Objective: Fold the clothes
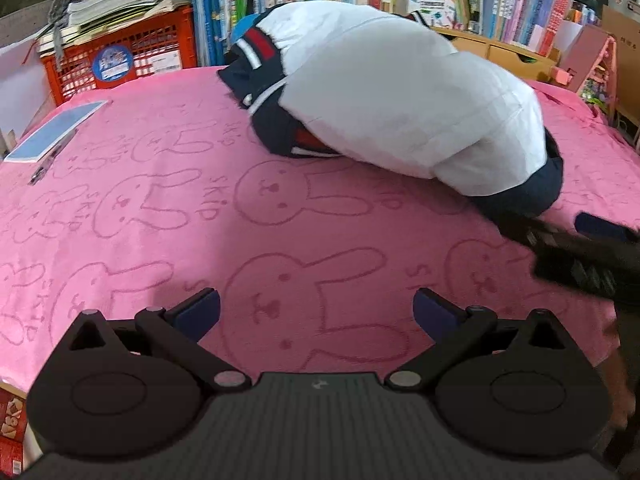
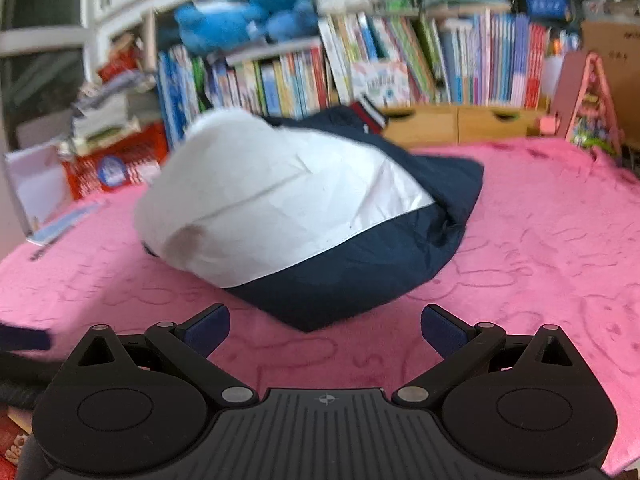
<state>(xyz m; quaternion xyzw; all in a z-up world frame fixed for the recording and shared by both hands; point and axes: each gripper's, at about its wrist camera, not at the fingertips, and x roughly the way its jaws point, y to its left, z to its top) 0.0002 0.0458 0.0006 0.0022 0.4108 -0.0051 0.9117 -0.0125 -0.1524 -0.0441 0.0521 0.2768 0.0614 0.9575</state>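
Note:
A puffy white and navy jacket (image 1: 400,92) with red and white striped trim lies bunched in a heap on the pink rabbit-print blanket (image 1: 160,216). In the right wrist view the jacket (image 2: 288,208) sits just beyond the fingers, its navy hem corner nearest. My left gripper (image 1: 316,312) hovers open over bare blanket, well short of the heap. My right gripper (image 2: 325,330) is open too, empty, close to the navy corner. The right gripper (image 1: 592,248) shows blurred at the right edge of the left wrist view, next to the jacket's navy edge.
A blue booklet (image 1: 56,130) and a clip lie at the blanket's left. A red crate (image 1: 120,56) stacked with papers stands behind it. Shelves of books (image 2: 400,64), wooden drawers (image 2: 460,124) and a pink toy frame (image 2: 588,100) line the back. Plush toys (image 2: 248,8) sit on top.

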